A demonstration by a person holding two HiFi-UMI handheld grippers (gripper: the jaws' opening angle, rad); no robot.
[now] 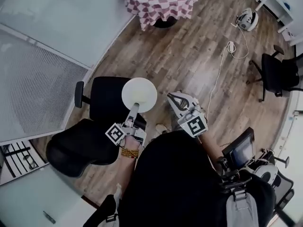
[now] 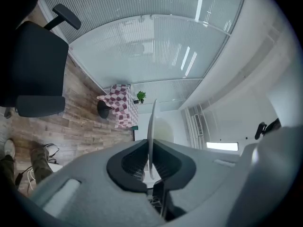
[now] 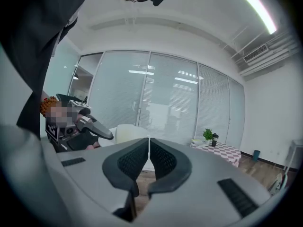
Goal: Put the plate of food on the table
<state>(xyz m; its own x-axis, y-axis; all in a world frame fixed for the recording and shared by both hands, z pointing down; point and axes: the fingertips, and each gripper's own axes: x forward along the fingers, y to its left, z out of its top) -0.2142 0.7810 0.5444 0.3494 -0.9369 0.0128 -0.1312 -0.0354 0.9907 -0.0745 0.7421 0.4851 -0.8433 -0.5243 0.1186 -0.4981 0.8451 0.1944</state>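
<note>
A white round plate point(image 1: 139, 94) hangs level above the wooden floor, and I see no food on its top face. My left gripper point(image 1: 134, 109) is shut on its near rim. In the left gripper view the plate point(image 2: 152, 126) shows edge-on between the pressed jaws. My right gripper point(image 1: 173, 100) is beside it to the right, shut and empty; its jaws meet in the right gripper view point(image 3: 148, 150), where the plate point(image 3: 128, 132) shows at left. The table with a red-and-white checked cloth point(image 1: 162, 2) stands far ahead across the room.
Two black office chairs point(image 1: 106, 98) stand under and left of the plate. Glass partition walls point(image 1: 57, 27) run along the left. A white cable point(image 1: 222, 65) crosses the floor toward a white device point(image 1: 247, 19). Another black chair point(image 1: 277, 74) stands at right.
</note>
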